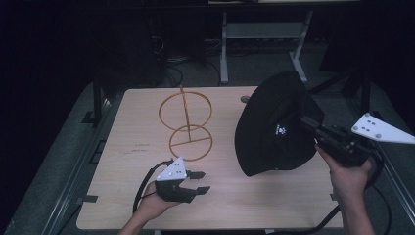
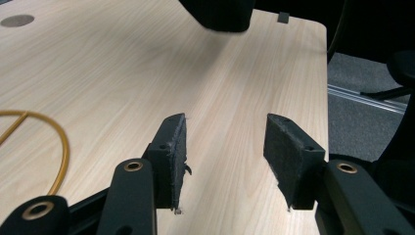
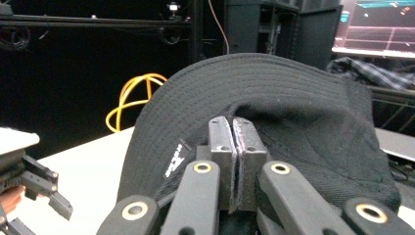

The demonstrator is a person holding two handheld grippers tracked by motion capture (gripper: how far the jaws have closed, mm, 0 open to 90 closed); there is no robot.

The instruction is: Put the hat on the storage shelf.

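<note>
Above the right half of the desk (image 1: 127, 166), we lift a black bucket hat (image 1: 274, 127) clear of the wood, our right hand-held gripper (image 3: 234, 147) pressed together on a fold of its fabric. The brim droops toward the desktop, so the pinch wants to stay firm and the rise steady, or the cloth may slip out. Near the front edge, our left hand-held gripper (image 1: 199, 181) hangs low with its jaws spread and nothing between the pads (image 2: 178, 152). The yellow wire stand (image 1: 186, 125), two rings on a post, waits at the middle of the desk, well apart from the hat. To set the hat on it cleanly, we judge the free gripper should catch the brim's far side and hold the crown open.
</note>
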